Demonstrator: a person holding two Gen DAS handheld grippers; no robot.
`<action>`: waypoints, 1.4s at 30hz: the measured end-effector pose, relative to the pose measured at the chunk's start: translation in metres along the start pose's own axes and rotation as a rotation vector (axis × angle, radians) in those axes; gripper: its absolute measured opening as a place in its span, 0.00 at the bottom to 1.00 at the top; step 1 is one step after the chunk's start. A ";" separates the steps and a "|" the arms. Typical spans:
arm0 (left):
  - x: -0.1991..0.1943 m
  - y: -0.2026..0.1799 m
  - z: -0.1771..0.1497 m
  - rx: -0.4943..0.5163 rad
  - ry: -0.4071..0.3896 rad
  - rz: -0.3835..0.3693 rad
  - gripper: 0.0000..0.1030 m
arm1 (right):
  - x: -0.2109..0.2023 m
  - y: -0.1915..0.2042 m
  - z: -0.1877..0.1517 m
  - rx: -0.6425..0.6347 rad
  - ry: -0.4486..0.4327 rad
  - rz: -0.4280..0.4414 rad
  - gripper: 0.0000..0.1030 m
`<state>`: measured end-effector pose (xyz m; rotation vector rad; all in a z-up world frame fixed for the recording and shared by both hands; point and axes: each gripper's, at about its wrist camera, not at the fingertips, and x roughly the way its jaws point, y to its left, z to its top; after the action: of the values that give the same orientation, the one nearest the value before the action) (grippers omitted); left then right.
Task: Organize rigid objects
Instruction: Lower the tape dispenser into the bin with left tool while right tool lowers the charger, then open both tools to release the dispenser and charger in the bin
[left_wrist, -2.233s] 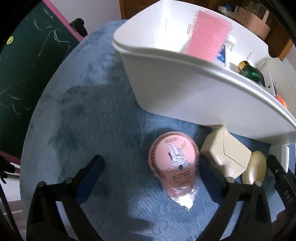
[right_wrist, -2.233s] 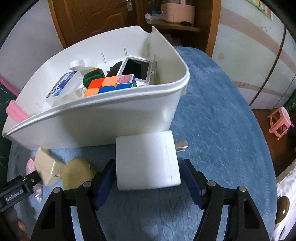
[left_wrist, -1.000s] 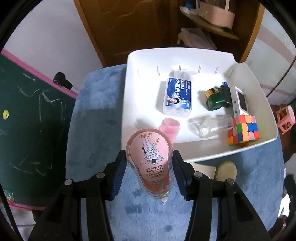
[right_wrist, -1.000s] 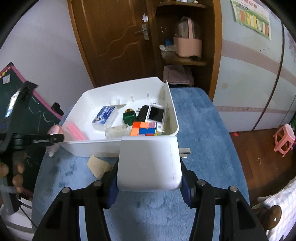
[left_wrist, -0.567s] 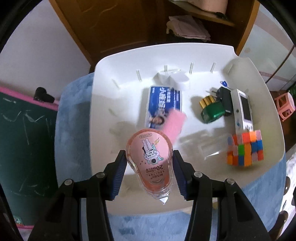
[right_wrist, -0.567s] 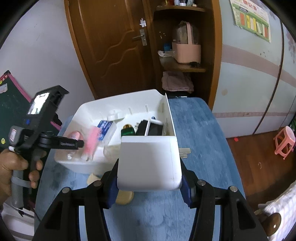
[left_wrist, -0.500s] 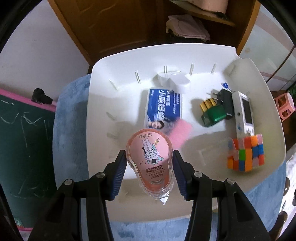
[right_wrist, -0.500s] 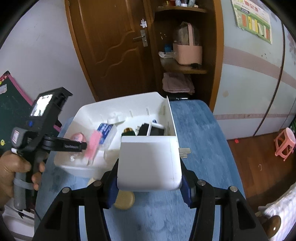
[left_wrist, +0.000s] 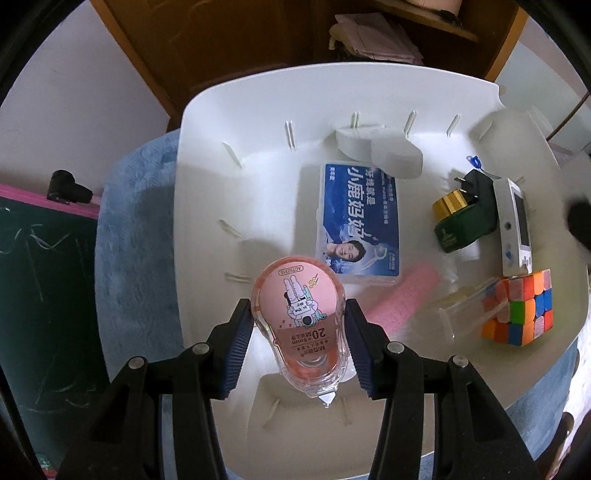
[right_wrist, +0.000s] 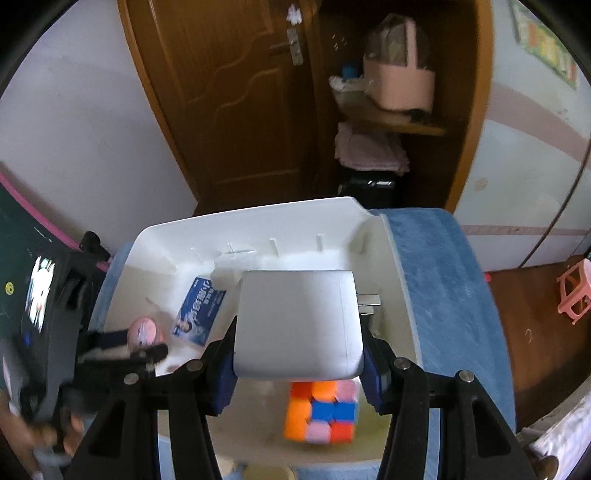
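From my right wrist camera, the white charger (right_wrist: 297, 325) hides the tray's (right_wrist: 258, 218) middle, and the colour cube (right_wrist: 321, 411) below it is smeared with blur. At near left, the hand (right_wrist: 55, 439) is blurred and cut by the frame edge. A tan object (right_wrist: 266, 473) is cropped at the bottom.

Both grippers are black, angular frames with silver screws at the joints. The left gripper (left_wrist: 299, 343) and right gripper (right_wrist: 298, 365) carry ribbed blue pads (left_wrist: 238, 347) inside their fingers
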<state>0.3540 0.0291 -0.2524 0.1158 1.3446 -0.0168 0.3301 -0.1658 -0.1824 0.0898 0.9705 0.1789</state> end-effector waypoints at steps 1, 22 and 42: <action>0.002 0.000 0.000 -0.001 0.005 -0.002 0.51 | 0.008 0.001 0.005 0.007 0.023 0.016 0.54; 0.012 -0.017 0.001 0.028 -0.038 0.020 0.52 | 0.113 0.004 0.053 0.064 0.260 -0.050 0.54; -0.055 -0.009 -0.028 -0.066 -0.152 -0.026 0.82 | 0.031 -0.003 0.049 0.087 0.055 0.005 0.63</action>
<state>0.3138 0.0199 -0.2052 0.0400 1.1932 -0.0029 0.3878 -0.1625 -0.1809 0.1677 1.0334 0.1439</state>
